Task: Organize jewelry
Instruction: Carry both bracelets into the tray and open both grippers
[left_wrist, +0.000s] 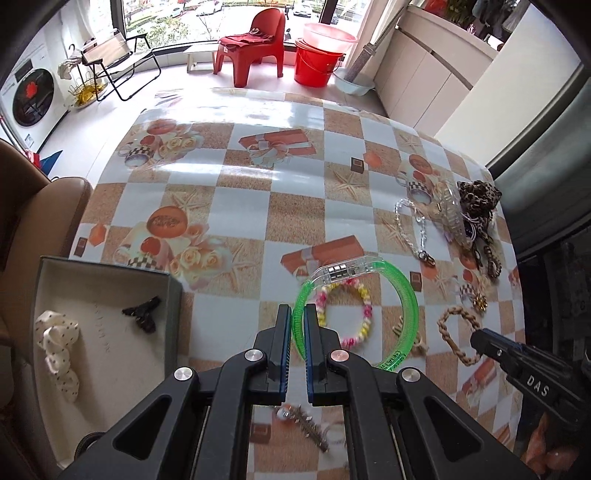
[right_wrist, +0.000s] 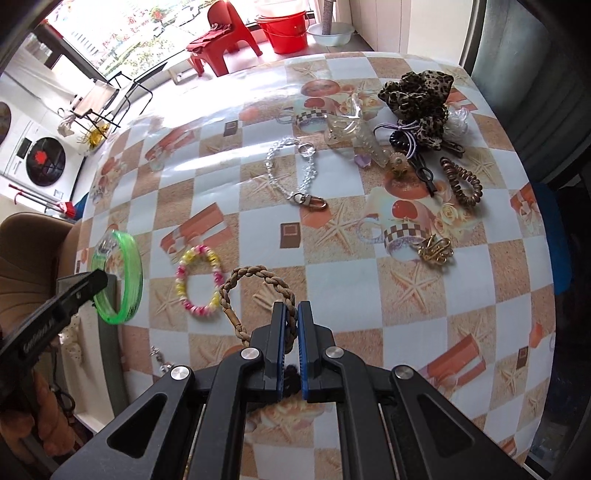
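My left gripper is shut on the rim of a clear green bangle, lifted off the table; the same green bangle shows at the left in the right wrist view. My right gripper is shut on a braided tan cord bracelet, also seen as the tan bracelet in the left wrist view. A pink and yellow bead bracelet lies on the table between them. A grey open box at the left holds a white dotted scrunchie and a black clip.
At the table's far right lie a leopard scrunchie, clear claw clip, crystal chain, brown coil tie and gold piece. A brown armchair stands left of the checked tablecloth.
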